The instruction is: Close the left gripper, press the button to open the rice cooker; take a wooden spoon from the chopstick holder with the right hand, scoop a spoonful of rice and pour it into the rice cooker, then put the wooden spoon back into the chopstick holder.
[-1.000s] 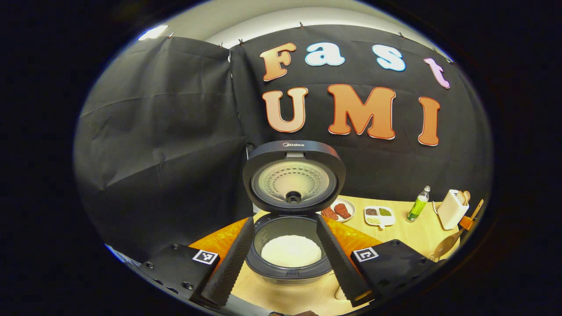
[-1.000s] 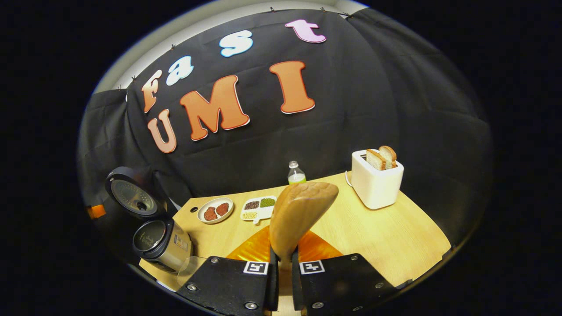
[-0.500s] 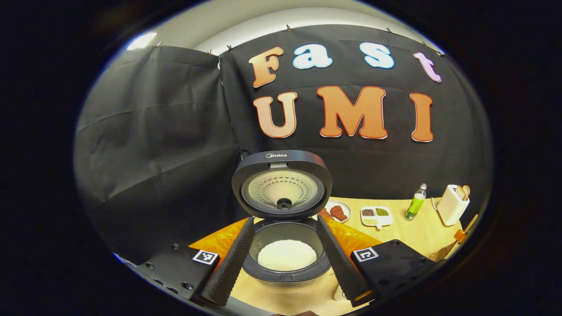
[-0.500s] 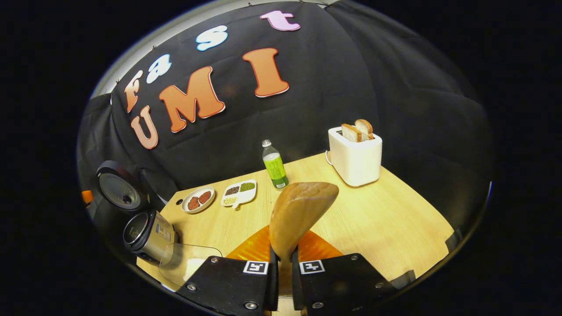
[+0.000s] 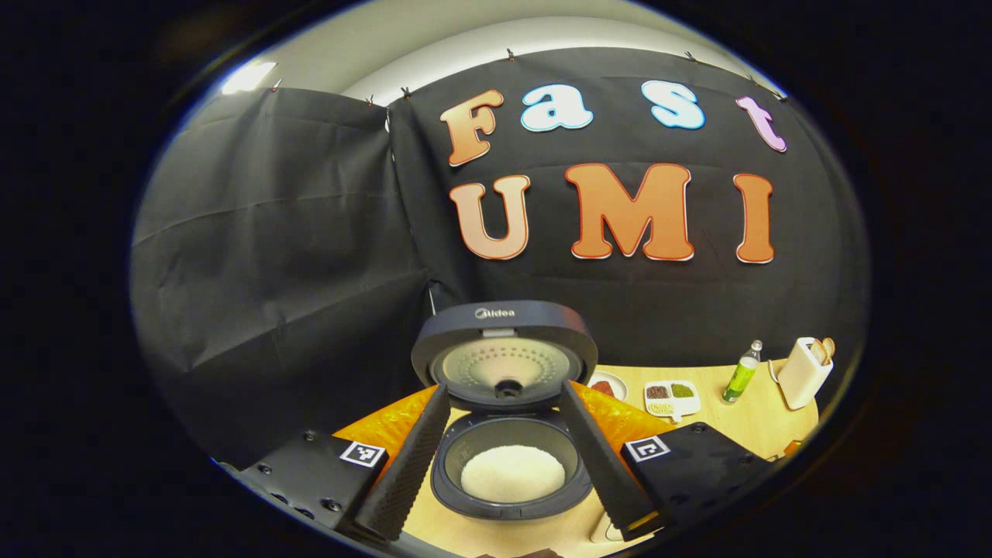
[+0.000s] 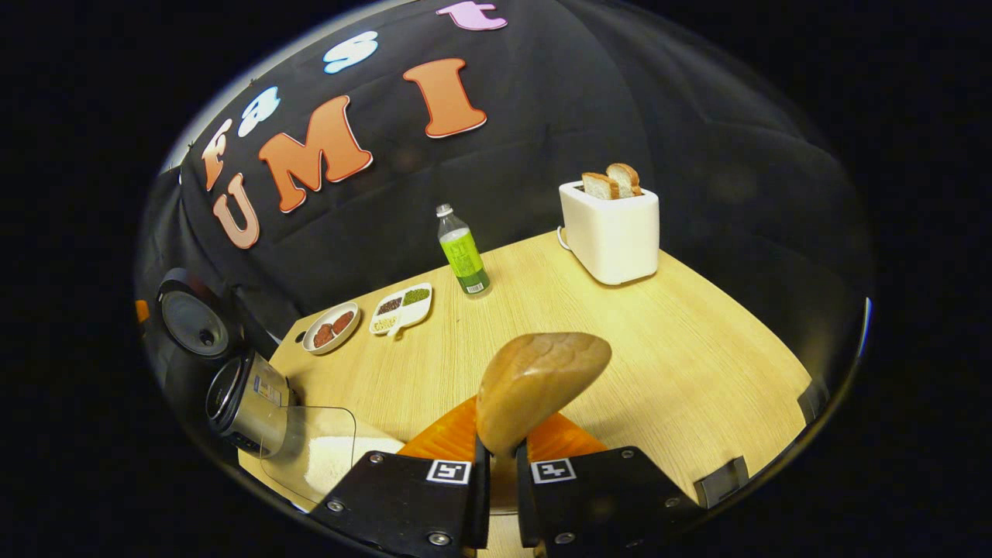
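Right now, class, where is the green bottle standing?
In the right gripper view the bottle stands upright near the table's back edge, between the divided dish on its left and the toaster on its right.

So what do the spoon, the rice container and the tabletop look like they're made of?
Spoon: wood with a smooth sheen and visible grain. Rice container: clear, see-through, likely plastic or glass. Tabletop: pale wood-grain surface, matte, possibly laminate.

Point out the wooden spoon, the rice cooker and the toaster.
wooden spoon [image 6: 535,384]: right gripper view, back of its bowl.
rice cooker [image 5: 504,333]: left gripper view, raised lid's rim.
toaster [image 6: 616,236]: right gripper view, front wall.
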{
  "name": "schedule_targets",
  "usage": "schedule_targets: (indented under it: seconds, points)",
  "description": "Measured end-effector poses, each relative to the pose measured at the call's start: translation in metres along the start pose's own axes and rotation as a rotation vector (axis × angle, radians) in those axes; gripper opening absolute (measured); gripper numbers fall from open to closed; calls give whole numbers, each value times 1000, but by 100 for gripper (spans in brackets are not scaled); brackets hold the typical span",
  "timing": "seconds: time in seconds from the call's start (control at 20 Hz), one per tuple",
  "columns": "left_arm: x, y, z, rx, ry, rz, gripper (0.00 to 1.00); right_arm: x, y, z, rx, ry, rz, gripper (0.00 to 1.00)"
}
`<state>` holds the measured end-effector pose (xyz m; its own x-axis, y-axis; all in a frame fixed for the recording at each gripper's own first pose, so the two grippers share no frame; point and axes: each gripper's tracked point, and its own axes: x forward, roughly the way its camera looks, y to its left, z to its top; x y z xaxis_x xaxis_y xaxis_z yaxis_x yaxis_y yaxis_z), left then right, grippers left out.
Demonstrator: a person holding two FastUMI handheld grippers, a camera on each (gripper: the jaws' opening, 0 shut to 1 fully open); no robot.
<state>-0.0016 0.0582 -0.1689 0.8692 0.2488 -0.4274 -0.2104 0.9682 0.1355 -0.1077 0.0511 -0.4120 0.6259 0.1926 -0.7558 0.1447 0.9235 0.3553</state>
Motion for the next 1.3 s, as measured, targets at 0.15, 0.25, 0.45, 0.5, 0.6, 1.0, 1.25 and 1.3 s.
schedule_targets:
  seconds: [0.15, 0.25, 0.45, 0.5, 0.6, 1.0, 1.25, 1.3]
  points:
    - [26, 14, 25, -30, -18, 25, 100, -2, -9, -3, -22, 20, -40, 21]
    - [36, 22, 28, -72, -16, 10, 96, -11, -18, 2, -52, 18, -70, 28]
    - [84, 7, 58, -105, 10, -32, 100, -24, -26, 16, -39, -11, -91, 55]
    - [92, 1, 58, -100, 26, -52, 94, -29, -29, 22, -37, -30, -104, 58]
    - [113, -7, 56, -84, 63, -68, 88, -40, -34, 35, -38, -67, -124, 67]
    - [141, -4, 22, -26, 245, -12, 91, -76, -32, 85, -59, -187, -134, 72]
    - [100, -7, -43, -35, 529, -10, 92, -79, -21, 100, -98, -216, -112, 72]
    - [90, -7, -56, -41, 602, -15, 96, -78, -19, 101, -106, -216, -107, 72]
